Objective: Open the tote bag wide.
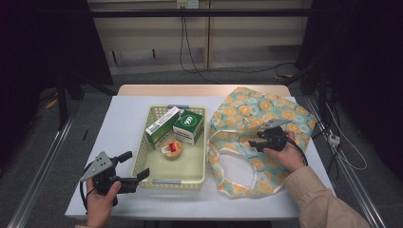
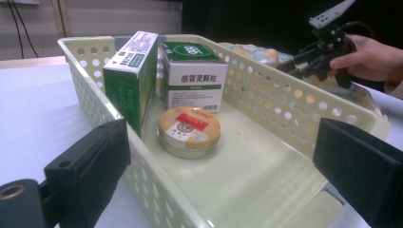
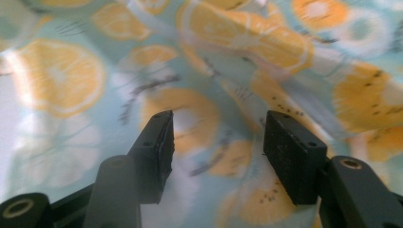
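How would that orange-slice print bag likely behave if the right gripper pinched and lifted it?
The bag lies creased and flat on the table, so it is probably thin cloth that would sag and drape rather than hold shape. The right gripper, open over it, might catch just one layer. Probably light, not fragile.

A basket (image 1: 142, 156) sits at the centre of the bench (image 1: 119, 118), with a cloth bag (image 1: 247, 111) spread just to its right. Inside the basket, two boxes stand side by side at the far end, the tall box (image 1: 161, 126) left of the squat box (image 1: 189, 126), and a round tin (image 1: 172, 148) lies just in front of them. The left tool (image 1: 135, 166) is at the basket's near left corner; the right tool (image 1: 253, 142) is over the bag.
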`<state>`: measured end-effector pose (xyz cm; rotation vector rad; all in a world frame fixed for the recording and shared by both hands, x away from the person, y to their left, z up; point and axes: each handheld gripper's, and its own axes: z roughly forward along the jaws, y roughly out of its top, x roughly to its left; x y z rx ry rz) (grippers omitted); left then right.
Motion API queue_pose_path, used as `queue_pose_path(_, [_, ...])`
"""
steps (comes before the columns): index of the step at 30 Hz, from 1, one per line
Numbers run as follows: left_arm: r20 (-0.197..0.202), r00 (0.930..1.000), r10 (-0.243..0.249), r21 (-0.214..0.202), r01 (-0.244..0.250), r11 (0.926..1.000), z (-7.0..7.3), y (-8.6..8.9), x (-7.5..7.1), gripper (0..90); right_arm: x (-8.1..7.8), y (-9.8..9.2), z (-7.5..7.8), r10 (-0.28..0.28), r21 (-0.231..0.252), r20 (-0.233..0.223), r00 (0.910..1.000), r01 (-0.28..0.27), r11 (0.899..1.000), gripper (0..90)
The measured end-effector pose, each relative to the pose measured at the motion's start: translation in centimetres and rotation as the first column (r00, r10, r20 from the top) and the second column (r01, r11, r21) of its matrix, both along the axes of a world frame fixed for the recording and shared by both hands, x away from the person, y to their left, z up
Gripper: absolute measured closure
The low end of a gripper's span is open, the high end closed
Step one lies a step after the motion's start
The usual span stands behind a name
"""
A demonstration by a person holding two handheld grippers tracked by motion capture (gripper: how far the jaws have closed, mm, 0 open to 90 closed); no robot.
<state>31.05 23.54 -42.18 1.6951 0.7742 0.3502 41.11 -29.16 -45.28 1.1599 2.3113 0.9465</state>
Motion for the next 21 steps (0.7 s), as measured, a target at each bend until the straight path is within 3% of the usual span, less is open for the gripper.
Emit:
queue_pose_path(4, [-0.004,1.0,0.0,0.002,0.0,1.0,-0.1,0.0,0.0,5.2,1.0,-0.9,0.4,-0.018,-0.006,0.022,0.9996,0.018,1.0,43.2])
queue_pose_path(8, [-0.004,1.0,0.001,-0.001,-0.001,1.0,-0.1,0.1,0.1,5.1,2.1,-1.1,-0.3,-0.024,-0.012,-0.005,0.9997,0.024,1.0,40.9])
queue_pose_path(11, [-0.008,1.0,0.0,0.005,0.0,1.0,-0.2,0.1,0.1,5.1,2.7,-1.3,-0.7,-0.044,0.01,-0.01,0.999,0.044,0.999,40.8])
queue_pose_path(14, [-0.008,1.0,-0.003,0.003,0.003,1.0,-0.2,0.0,0.1,5.1,2.7,-1.3,0.2,-0.046,0.03,-0.007,0.9989,0.046,0.998,43.9])
queue_pose_path(19, [-0.014,0.9999,0.002,0.002,-0.002,1.0,-0.3,0.0,0.2,5.1,2.5,-1.7,1.7,-0.05,-0.024,0.037,0.9981,0.05,0.998,41.0])
queue_pose_path(21, [-0.012,0.9999,0.0,0.002,0.0,1.0,-0.2,0.0,0.1,5.1,2.5,-2.2,1.7,-0.073,-0.009,0.031,0.9969,0.073,0.997,39.4])
